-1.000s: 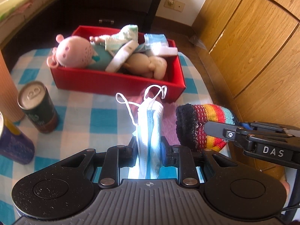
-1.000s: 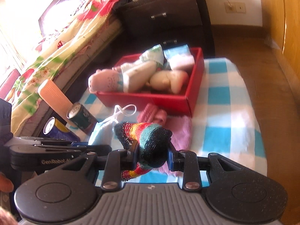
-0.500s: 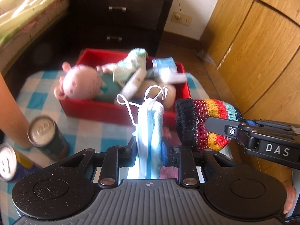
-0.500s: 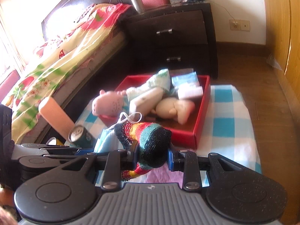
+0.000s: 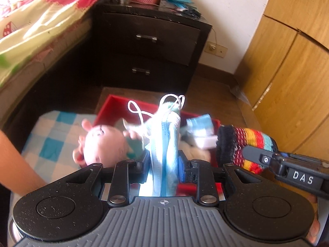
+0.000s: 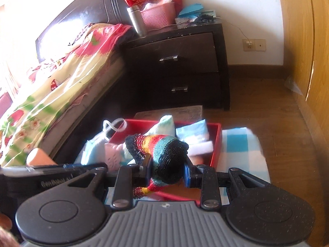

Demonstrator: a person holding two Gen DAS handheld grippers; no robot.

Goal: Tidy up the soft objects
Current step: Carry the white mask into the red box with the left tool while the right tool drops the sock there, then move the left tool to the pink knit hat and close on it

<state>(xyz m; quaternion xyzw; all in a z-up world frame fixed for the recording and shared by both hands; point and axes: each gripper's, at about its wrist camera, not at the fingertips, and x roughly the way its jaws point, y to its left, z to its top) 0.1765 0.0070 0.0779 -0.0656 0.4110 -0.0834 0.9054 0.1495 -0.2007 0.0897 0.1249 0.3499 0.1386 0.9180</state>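
Bedroom, checkered table: left gripper (image 5: 164,162), fingers just easing apart, carries the face mask (image 5: 164,144); right gripper (image 6: 167,171) pinches the striped sock (image 6: 164,154), both above the red bin (image 6: 217,144), likely for dropping in.

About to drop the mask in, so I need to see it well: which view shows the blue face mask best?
Left wrist: the blue face mask stands upright between the left gripper fingers, ear loops visible. The right wrist view only catches a blurred edge and one loop.

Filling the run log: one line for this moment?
left gripper: holds face mask | right gripper: holds striped sock | both above red box
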